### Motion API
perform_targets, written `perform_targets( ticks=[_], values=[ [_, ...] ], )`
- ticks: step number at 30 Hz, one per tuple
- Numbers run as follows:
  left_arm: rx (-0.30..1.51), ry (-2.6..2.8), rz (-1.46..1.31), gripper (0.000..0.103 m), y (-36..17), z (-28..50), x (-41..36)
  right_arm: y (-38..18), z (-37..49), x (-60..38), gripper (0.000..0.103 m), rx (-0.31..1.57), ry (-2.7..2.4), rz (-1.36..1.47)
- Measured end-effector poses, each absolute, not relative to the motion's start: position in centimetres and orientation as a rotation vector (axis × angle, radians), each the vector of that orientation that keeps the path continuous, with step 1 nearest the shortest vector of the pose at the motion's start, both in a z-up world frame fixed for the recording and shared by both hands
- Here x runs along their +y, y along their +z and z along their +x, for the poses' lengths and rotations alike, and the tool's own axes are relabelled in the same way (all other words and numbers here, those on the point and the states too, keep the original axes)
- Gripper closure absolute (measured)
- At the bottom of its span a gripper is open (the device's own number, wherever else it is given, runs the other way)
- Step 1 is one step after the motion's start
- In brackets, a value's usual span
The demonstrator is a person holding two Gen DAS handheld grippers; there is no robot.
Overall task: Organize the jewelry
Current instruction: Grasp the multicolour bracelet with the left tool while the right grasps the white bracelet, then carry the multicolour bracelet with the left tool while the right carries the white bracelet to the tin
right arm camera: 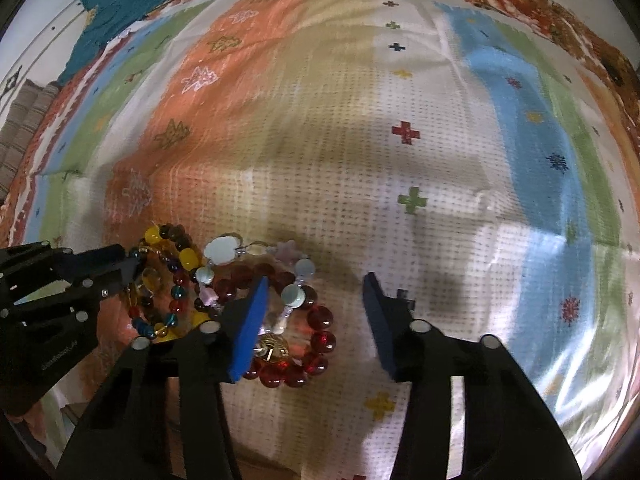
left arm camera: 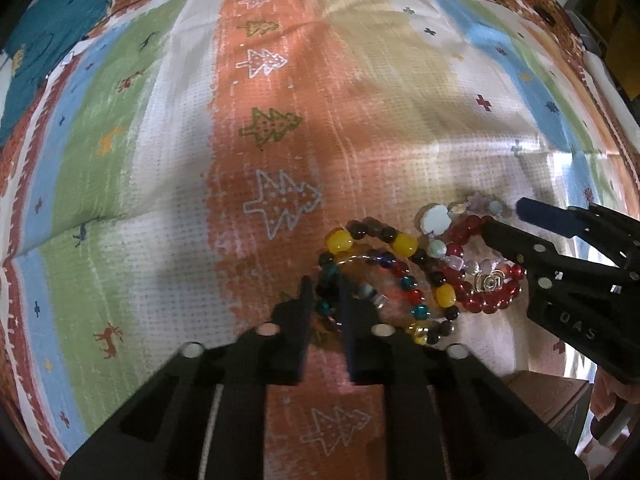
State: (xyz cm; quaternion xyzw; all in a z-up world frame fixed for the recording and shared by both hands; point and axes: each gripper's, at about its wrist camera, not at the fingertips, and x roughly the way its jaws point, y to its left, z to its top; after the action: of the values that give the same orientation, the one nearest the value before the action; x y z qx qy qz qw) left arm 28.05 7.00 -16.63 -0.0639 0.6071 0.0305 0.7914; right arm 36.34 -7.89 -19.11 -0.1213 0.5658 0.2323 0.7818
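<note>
Two hand-held grippers at a pile of bead bracelets on a colourful cloth.

The multicolour bracelet (left arm camera: 384,276), with yellow, dark, blue and red beads, lies right at the tips of the left hand-held gripper (left arm camera: 326,300), whose fingers are squeezed together on its beads. Touching it is the red bead bracelet (right arm camera: 304,344) with a gold charm, and a pale shell bracelet (right arm camera: 256,264) lies over both. The right hand-held gripper (right arm camera: 316,320) has one blue pad (right arm camera: 250,328) on the red bracelet; its jaws stand apart with only part of the red beads between them, pinching nothing. Under everything is the striped cloth (right arm camera: 400,160) with little trees and crosses. A teal cloth (left arm camera: 52,32) lies far ahead of the left hand-held gripper.
</note>
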Motion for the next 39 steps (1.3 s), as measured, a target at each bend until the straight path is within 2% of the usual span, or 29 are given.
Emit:
perform_targets(
  ticks=[1,3,7,10,39],
  values=[
    [1.304,0.069,-0.133,0.093,-16.6,28.1,7.0,-19.1,36.3,-7.8,0.069,1.224,0.51,-0.261],
    [1.303,0.07,-0.13,0.093,-16.6,28.0,7.0,-19.1,36.2,-7.8,0.078,1.228,0.523,-0.254],
    [1.296,0.078,-0.116,0.094,-16.5,28.1,6.9,-18.9,35.8,-7.4,0.083,1.213,0.527,-0.273],
    [1.287,0.082,-0.115,0.094,-16.1,28.1,7.1,-18.5,35.9,-7.7,0.091,1.205,0.528,-0.264],
    [1.173,0.025,-0.144,0.094,-10.1,26.4,6.2,-12.3,32.7,-9.4,0.091,1.063,0.527,-0.255]
  ],
)
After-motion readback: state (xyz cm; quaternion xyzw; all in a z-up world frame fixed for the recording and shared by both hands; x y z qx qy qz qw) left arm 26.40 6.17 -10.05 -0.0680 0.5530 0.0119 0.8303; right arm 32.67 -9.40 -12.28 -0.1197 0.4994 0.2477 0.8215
